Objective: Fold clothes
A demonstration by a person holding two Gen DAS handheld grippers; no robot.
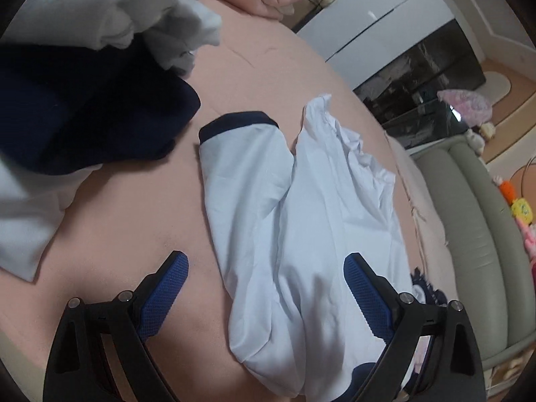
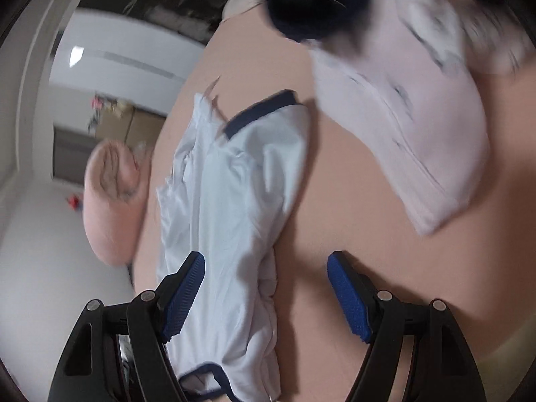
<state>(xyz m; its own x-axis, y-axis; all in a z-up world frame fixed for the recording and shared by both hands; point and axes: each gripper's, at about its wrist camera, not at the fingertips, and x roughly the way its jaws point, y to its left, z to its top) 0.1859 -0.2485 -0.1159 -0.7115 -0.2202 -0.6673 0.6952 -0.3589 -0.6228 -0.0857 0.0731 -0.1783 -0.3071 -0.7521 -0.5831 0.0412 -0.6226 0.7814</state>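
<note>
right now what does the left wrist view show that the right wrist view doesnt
Only the left wrist view: the grey-green padded bed edge, the bright toys beyond it, and the left gripper, open.

Only the right wrist view: the white garment with dark markings, the shirt's navy-trimmed opening near the camera, and the right gripper, open.

Both: the pale blue shirt with its navy cuff, lying crumpled on the pink sheet.

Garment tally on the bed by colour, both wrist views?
Light blue, navy-trimmed shirt: 1
Navy garment: 1
White garments, pile and folded piece: 2
Pale pink printed garment: 1
Total: 5
</note>
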